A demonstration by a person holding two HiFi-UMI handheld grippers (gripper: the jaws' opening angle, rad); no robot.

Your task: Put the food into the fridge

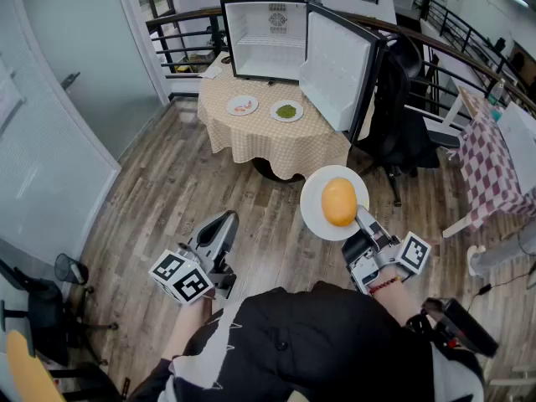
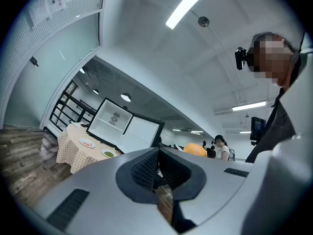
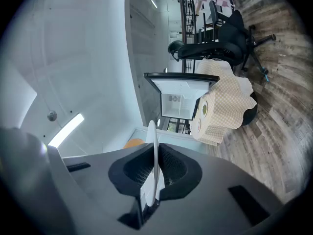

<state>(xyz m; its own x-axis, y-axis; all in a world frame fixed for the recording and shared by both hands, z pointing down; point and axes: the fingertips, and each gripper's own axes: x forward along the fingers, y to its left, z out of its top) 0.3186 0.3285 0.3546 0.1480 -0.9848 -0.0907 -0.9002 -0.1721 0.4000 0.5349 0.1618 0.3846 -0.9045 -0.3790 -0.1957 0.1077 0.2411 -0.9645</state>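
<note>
While your right gripper (image 1: 360, 218) pinches the rim of a smooth white plate (image 1: 316, 198) at its 5 o'clock edge, the oval orange-yellow food (image 1: 338, 201) rides on top, its long axis running roughly 12 to 6. The open fridge (image 1: 268, 36) stands at about 11 o'clock from the plate, well apart across the wood-plank floor, on a round table (image 1: 276, 145) draped in checked tan cloth. Its white interior faces you, and its flat door (image 1: 335, 69) is swung out toward 12 to 1 o'clock. Two small dishes, one with pinkish food (image 1: 242, 105) and one with green (image 1: 286, 110), sit just in front of the fridge. Your left gripper (image 1: 219, 229) hangs at 9 o'clock from the plate, its ribbed pads pressed together on nothing. The carry likely calls for keeping the plate level, since the rounded, glossy food could roll, and for steering left of the door.
</note>
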